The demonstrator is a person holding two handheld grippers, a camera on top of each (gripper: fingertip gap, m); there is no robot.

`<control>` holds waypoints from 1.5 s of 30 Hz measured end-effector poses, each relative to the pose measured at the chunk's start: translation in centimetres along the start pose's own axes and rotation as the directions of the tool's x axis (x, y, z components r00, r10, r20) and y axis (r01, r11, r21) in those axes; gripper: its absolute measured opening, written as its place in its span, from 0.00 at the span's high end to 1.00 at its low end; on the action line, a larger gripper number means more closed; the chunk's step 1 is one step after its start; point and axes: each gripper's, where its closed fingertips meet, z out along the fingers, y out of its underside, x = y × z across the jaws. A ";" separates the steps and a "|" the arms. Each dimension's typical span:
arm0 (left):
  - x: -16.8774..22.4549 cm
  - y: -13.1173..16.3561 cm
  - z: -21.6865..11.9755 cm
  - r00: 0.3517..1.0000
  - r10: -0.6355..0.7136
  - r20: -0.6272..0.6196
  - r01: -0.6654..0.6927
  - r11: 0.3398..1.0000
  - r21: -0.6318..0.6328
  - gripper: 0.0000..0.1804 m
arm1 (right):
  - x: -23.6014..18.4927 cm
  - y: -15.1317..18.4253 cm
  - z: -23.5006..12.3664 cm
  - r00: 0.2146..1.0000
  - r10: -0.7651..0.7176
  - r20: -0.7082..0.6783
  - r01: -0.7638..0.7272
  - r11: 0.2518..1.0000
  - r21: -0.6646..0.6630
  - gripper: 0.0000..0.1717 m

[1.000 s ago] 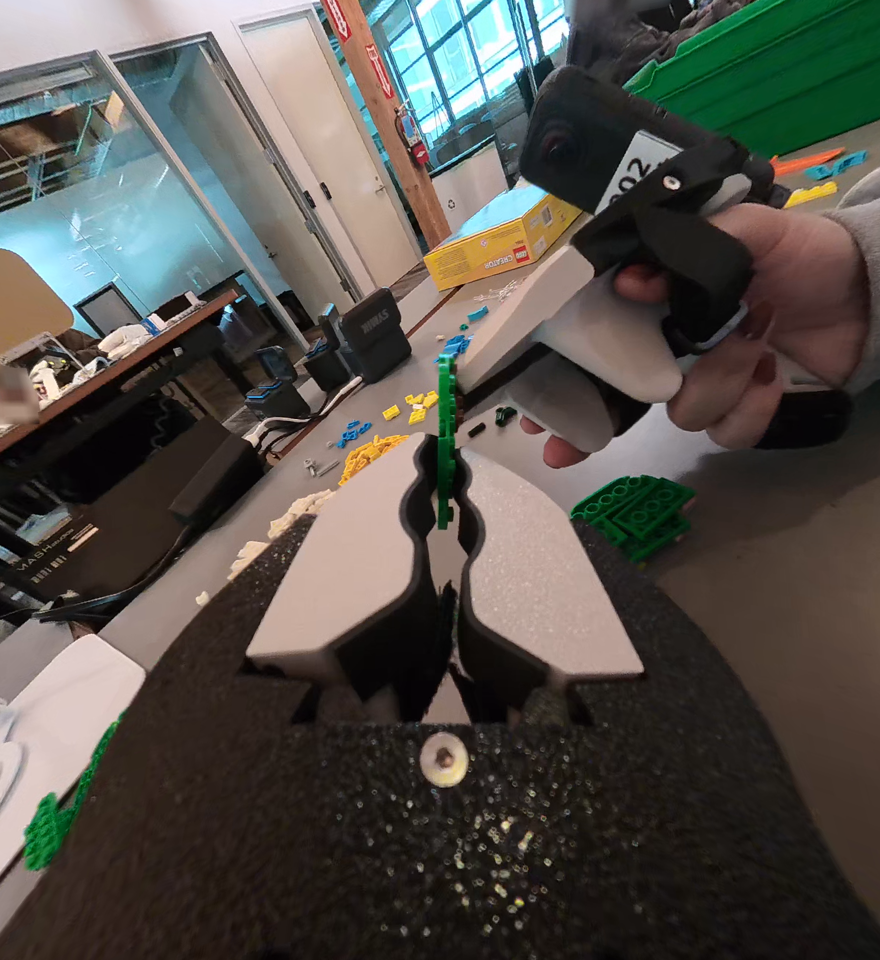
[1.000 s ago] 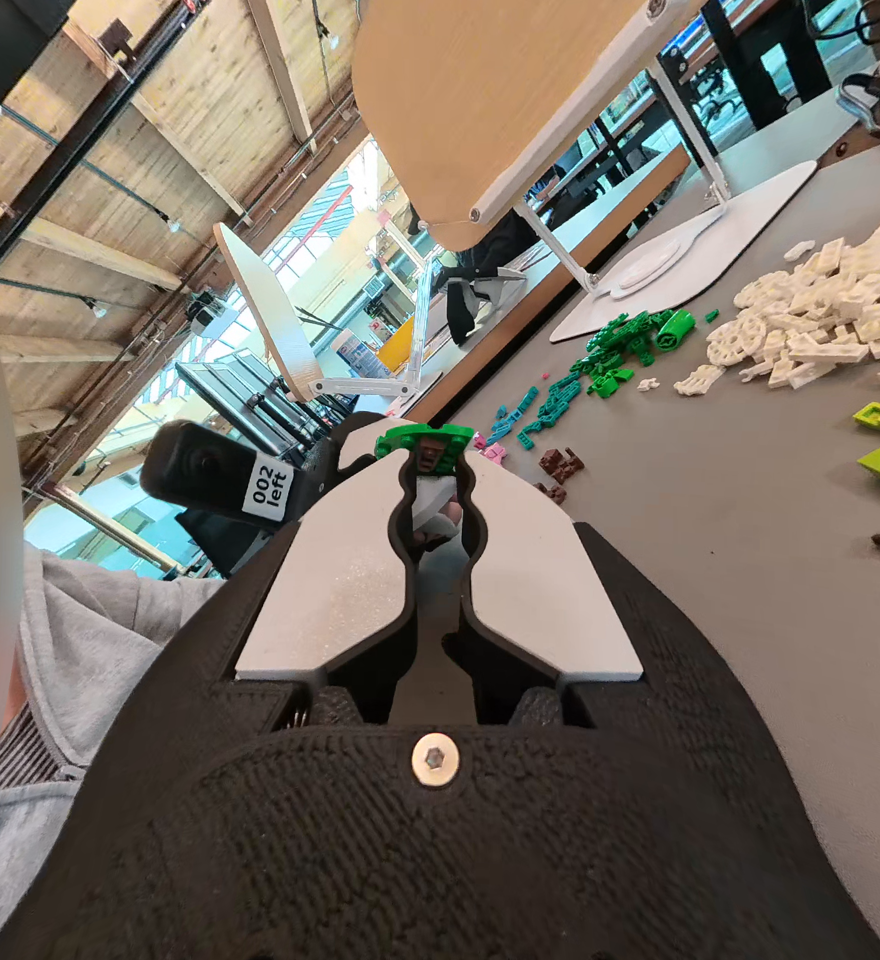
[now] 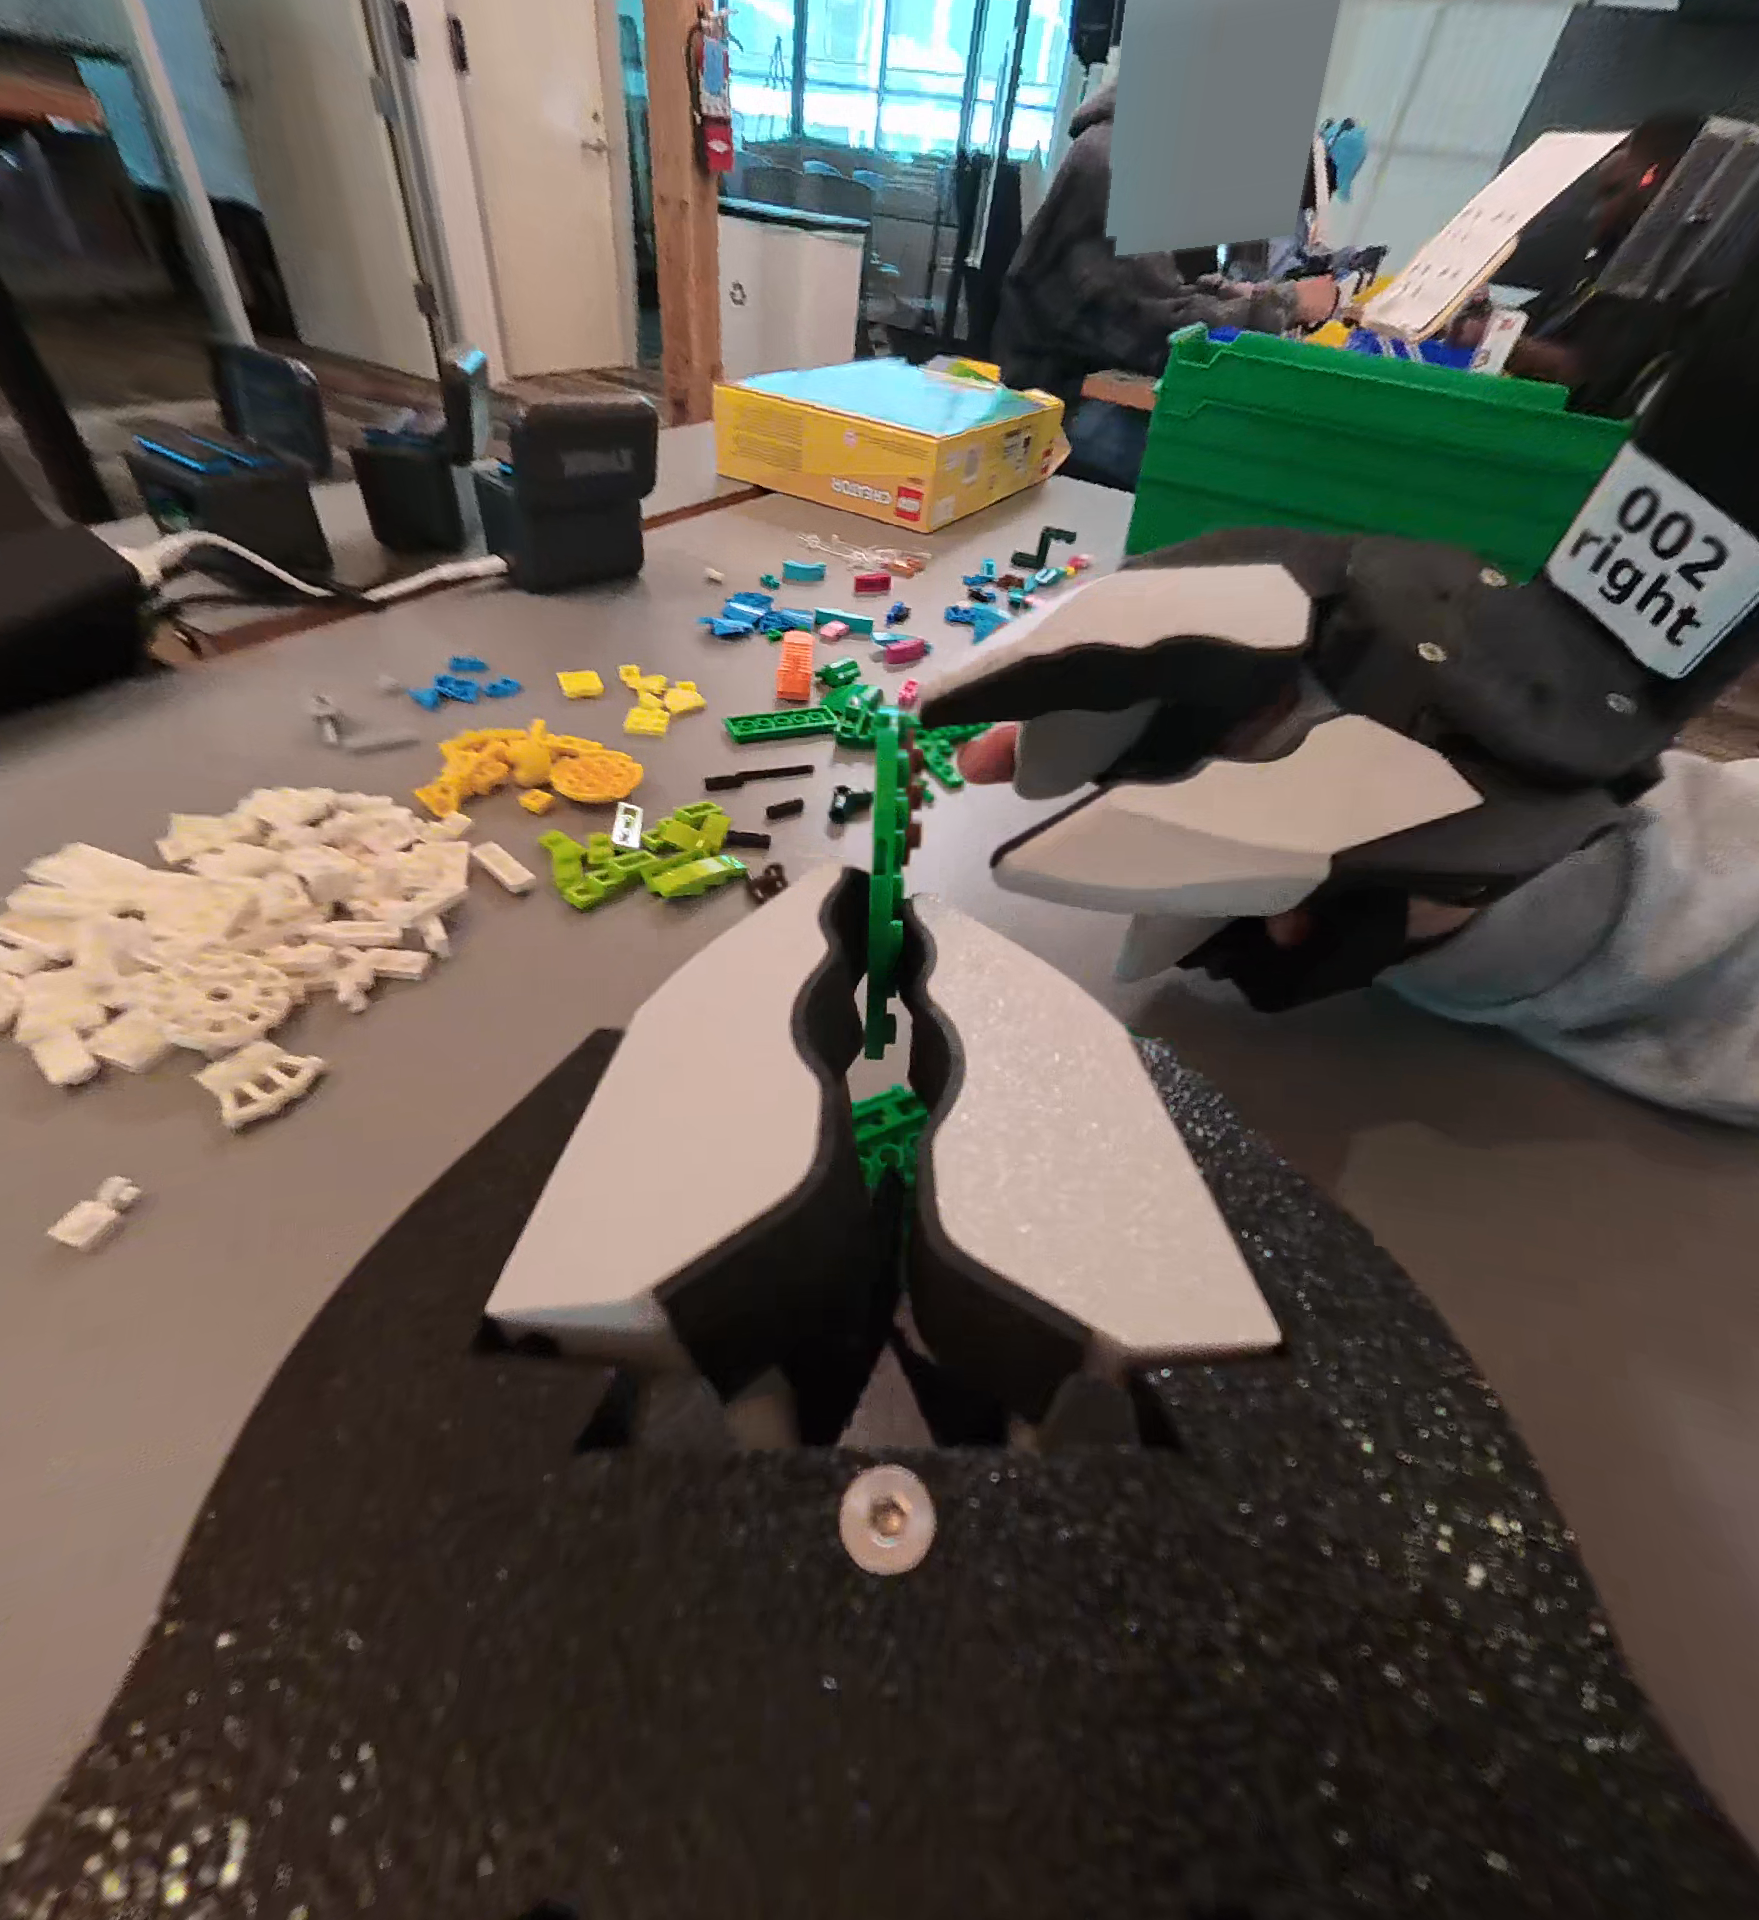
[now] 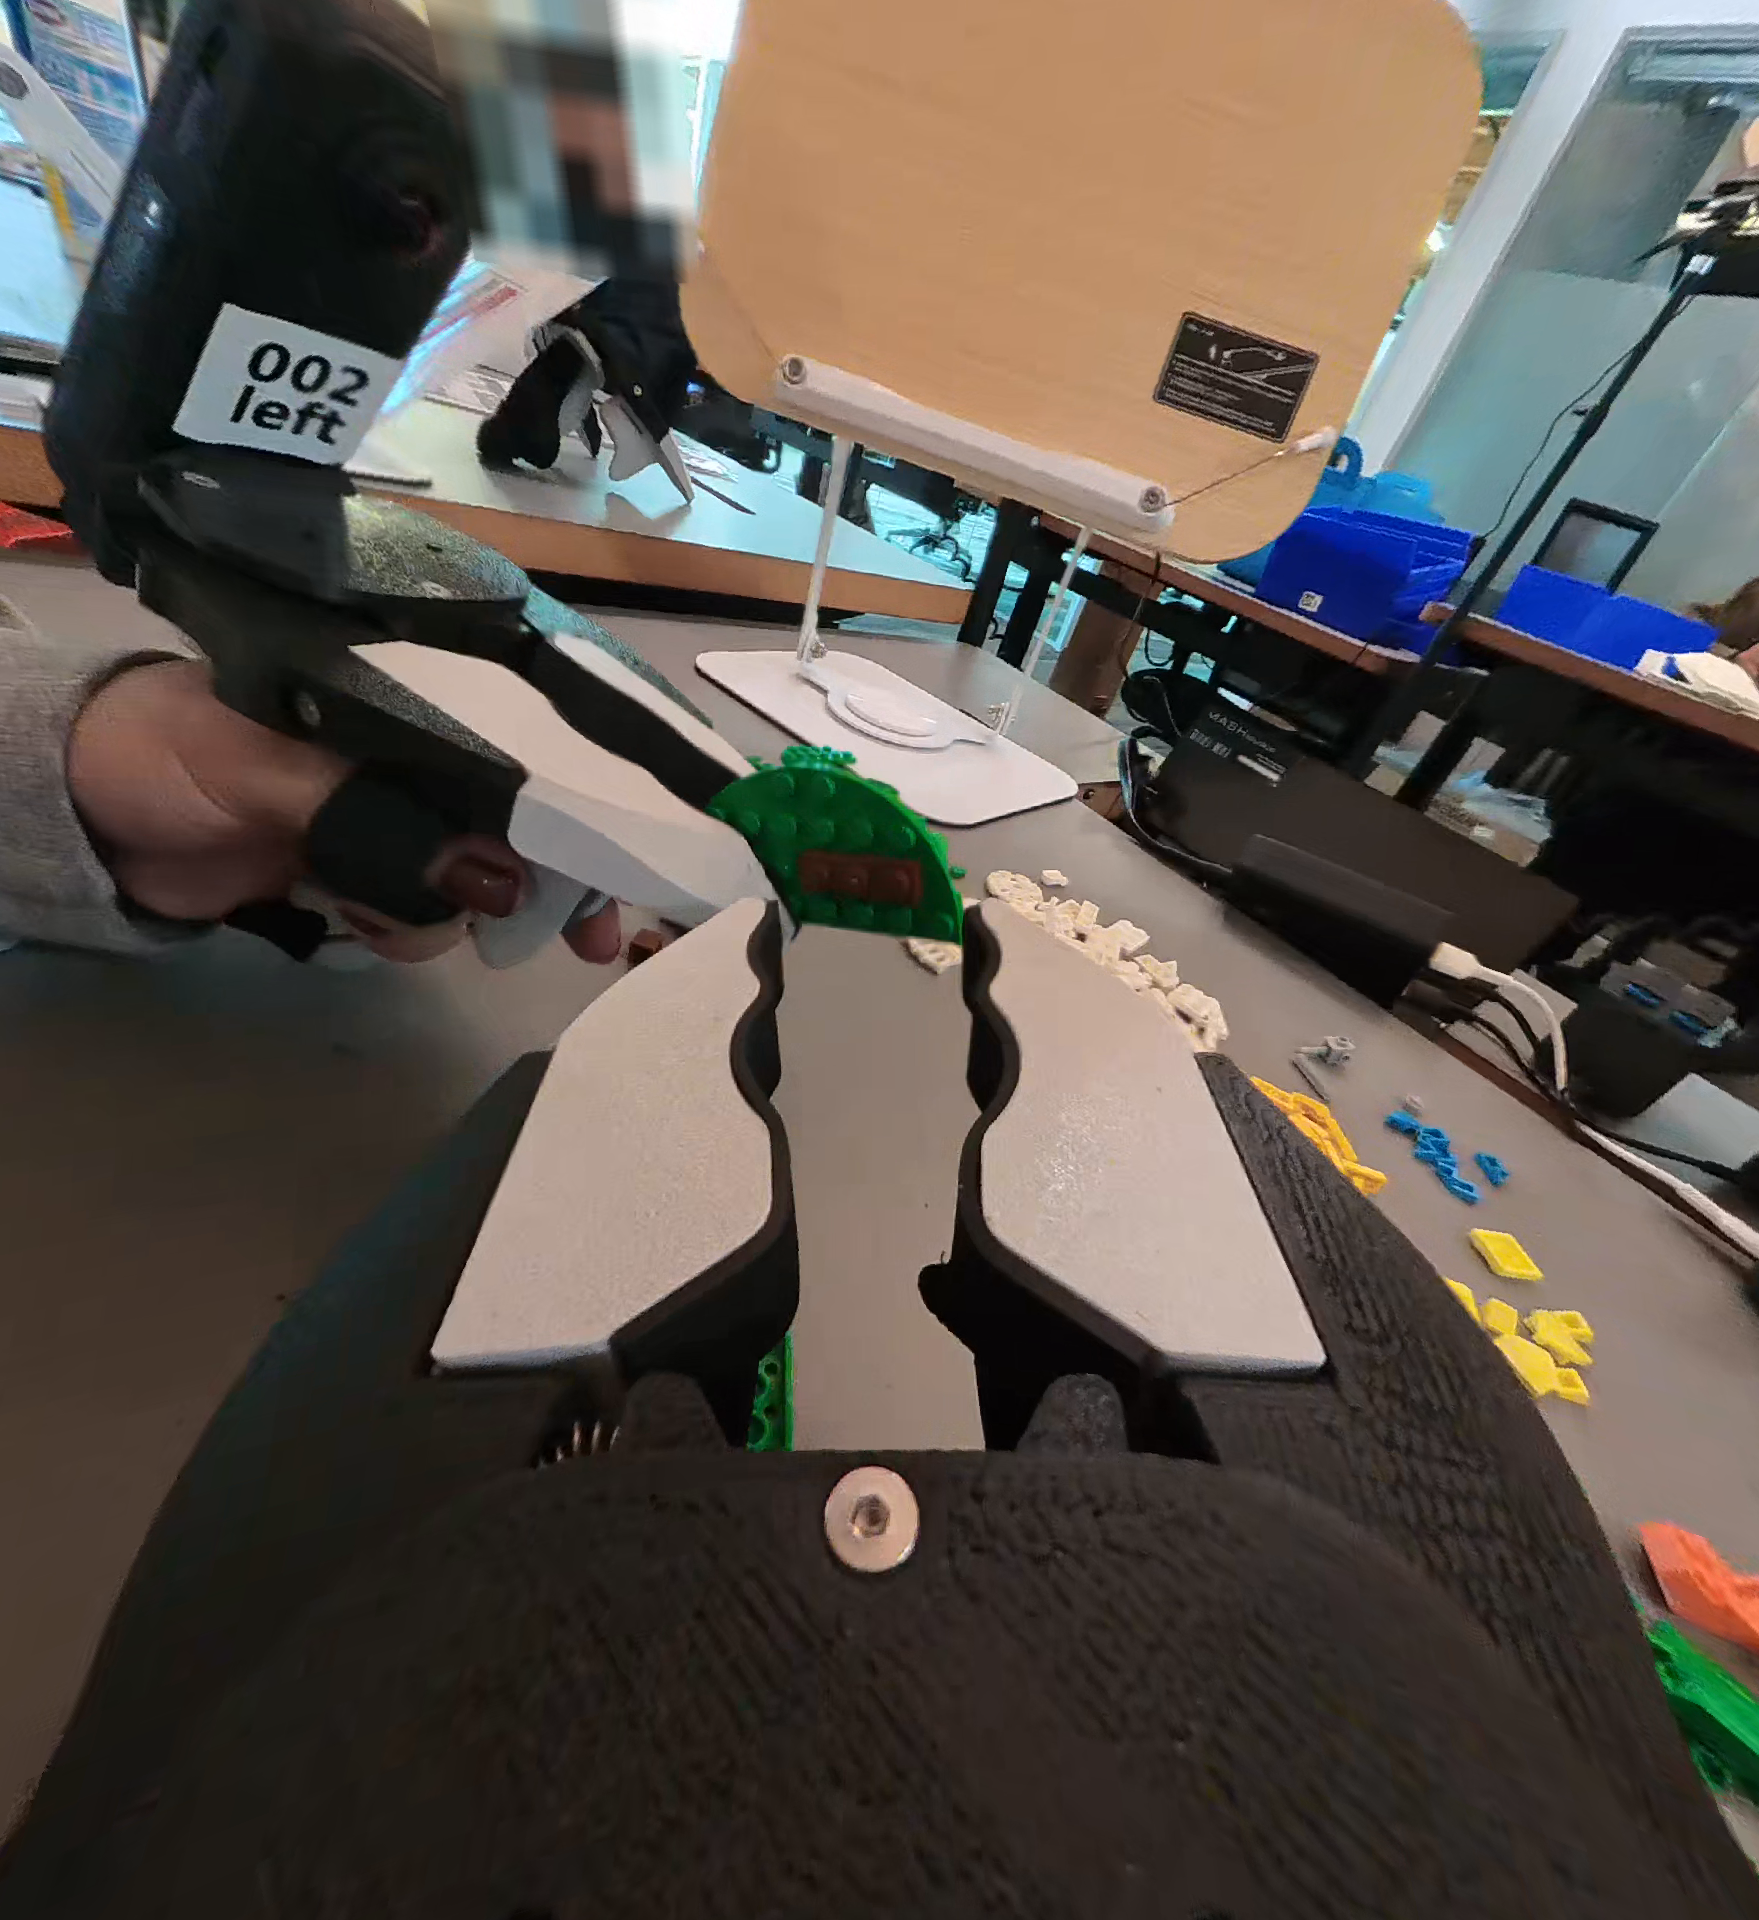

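Between the left gripper's (image 3: 880, 935) clamped fingers, a green plate (image 3: 887, 894) stands edge-on; right gripper (image 4: 870, 925) gapes bare.

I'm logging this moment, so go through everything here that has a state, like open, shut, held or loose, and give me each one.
Left tool: shut on the green plate, held edge-up.
Green plate: gripped, brown brick attached to its studded face.
Right tool: open, nothing between its fingers.
White bricks: loose pile on the table.
Yellow box: lying flat, flap torn open.

Grey table (image 3: 231, 1299); white doors (image 3: 532, 177); bright windows (image 3: 896, 62)
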 end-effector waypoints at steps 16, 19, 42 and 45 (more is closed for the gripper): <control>1.2 1.0 1.0 0.995 -0.088 -0.036 0.086 0.995 -0.053 0.97 | 0.2 1.1 0.3 1.000 -0.020 -0.007 0.019 0.993 -0.113 0.83; 0.8 1.2 1.0 1.000 -0.012 0.024 0.014 0.998 -0.062 0.97 | 0.2 1.5 0.4 0.999 0.022 -0.034 -0.027 0.990 -0.136 0.83; 1.9 1.4 0.6 0.995 0.072 -0.075 -0.080 0.992 -0.095 0.97 | -0.6 1.0 -0.7 0.983 0.038 0.179 -0.020 0.994 -0.104 0.89; 1.5 1.4 1.0 0.993 0.115 -0.005 -0.115 0.990 -0.083 0.97 | -0.2 1.2 -0.3 0.982 0.118 0.147 -0.102 0.989 -0.111 0.86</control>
